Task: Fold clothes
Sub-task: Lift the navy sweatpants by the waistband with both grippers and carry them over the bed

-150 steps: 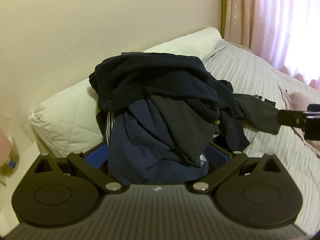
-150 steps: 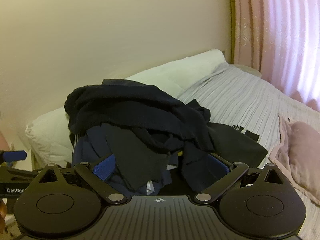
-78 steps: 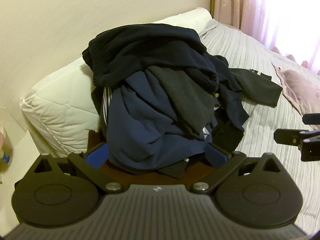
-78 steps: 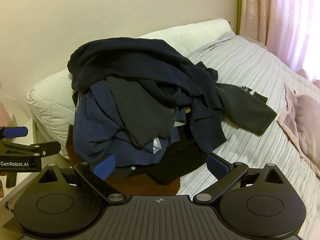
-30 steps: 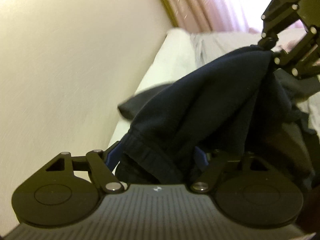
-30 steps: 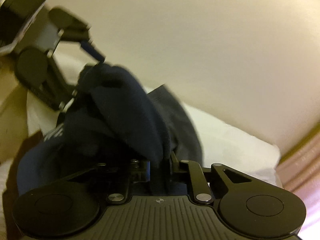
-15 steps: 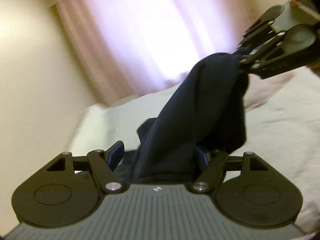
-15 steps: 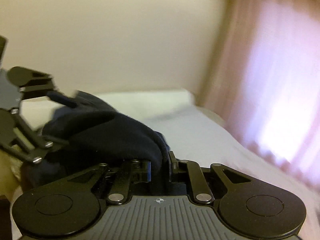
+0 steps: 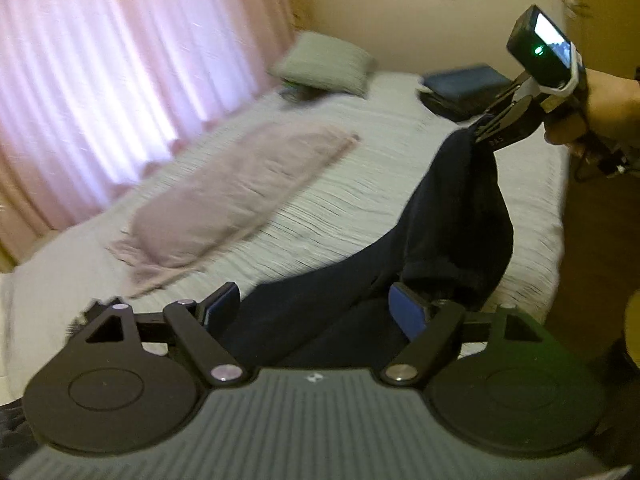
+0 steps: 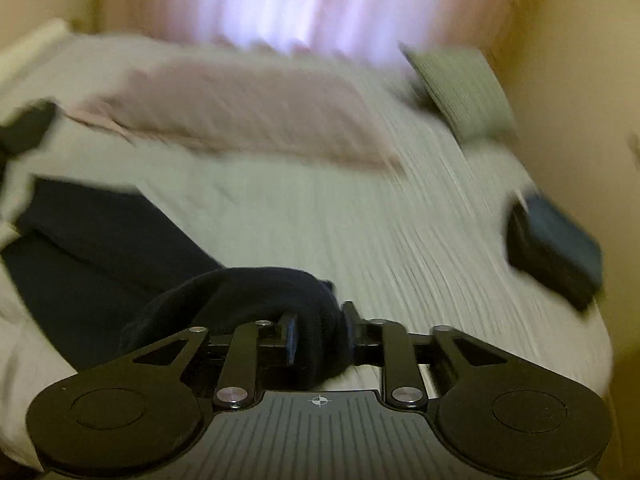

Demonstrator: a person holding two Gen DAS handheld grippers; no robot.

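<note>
Here the navy garment could slip free — right gripper jaws, just widening, barely pinch it; left gripper gapes around it.

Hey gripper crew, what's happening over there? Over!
Both jaws just opening. Dark navy garment between left gripper and right gripper, draped on striped bed. Pink blanket lies beyond.

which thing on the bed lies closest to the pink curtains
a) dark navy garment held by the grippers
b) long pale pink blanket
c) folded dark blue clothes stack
b: in the left wrist view the long pale pink blanket lies along the curtain side of the bed, while the dark navy garment and the folded stack sit on the far side from the pink curtains.
</note>
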